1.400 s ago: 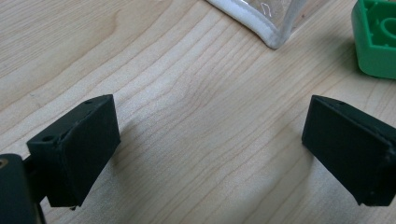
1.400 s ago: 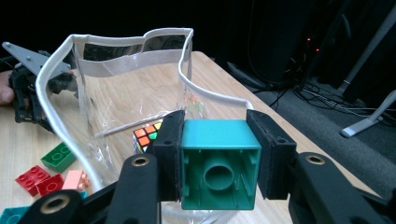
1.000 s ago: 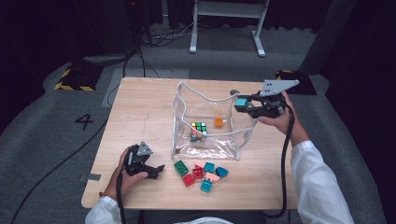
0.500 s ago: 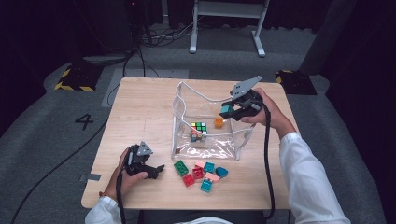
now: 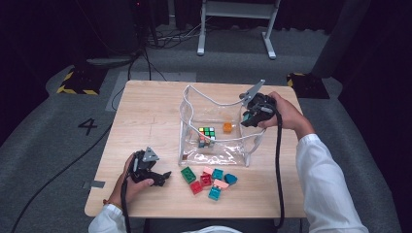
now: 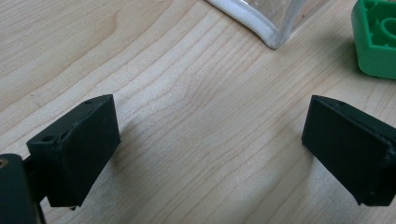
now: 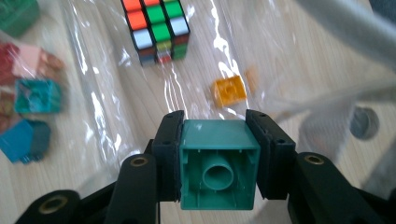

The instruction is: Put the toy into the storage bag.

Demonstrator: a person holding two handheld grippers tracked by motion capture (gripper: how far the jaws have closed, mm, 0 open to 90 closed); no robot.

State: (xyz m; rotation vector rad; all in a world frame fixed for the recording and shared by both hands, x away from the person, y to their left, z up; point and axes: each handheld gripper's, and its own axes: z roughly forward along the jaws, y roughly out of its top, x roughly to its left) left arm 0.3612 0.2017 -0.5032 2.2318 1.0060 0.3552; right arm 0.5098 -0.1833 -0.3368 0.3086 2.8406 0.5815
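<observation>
A clear plastic bag (image 5: 194, 104) with a white rim stands open at the table's middle. Inside lie a colour cube (image 5: 207, 134) (image 7: 156, 28) and a small orange brick (image 5: 227, 127) (image 7: 229, 90). My right gripper (image 5: 248, 116) (image 7: 217, 163) hovers over the bag's right rim, shut on a teal brick (image 7: 218, 163), its hollow underside toward the camera. My left gripper (image 5: 163, 177) (image 6: 210, 149) rests open on the wood at the front left, nothing between its jaws. A green brick (image 5: 188, 174) (image 6: 376, 39) lies just right of it.
Several loose bricks, red (image 5: 196, 187), teal (image 5: 214, 192), pink (image 5: 221, 184) and blue (image 5: 231, 178), lie in a cluster in front of the bag. The bag's corner (image 6: 271, 35) sits close ahead of the left gripper. The table's front edge (image 5: 194, 213) is near.
My right gripper has carried the teal brick leftward and down, from beyond the bag's right side to above its right rim. The left gripper has stayed put.
</observation>
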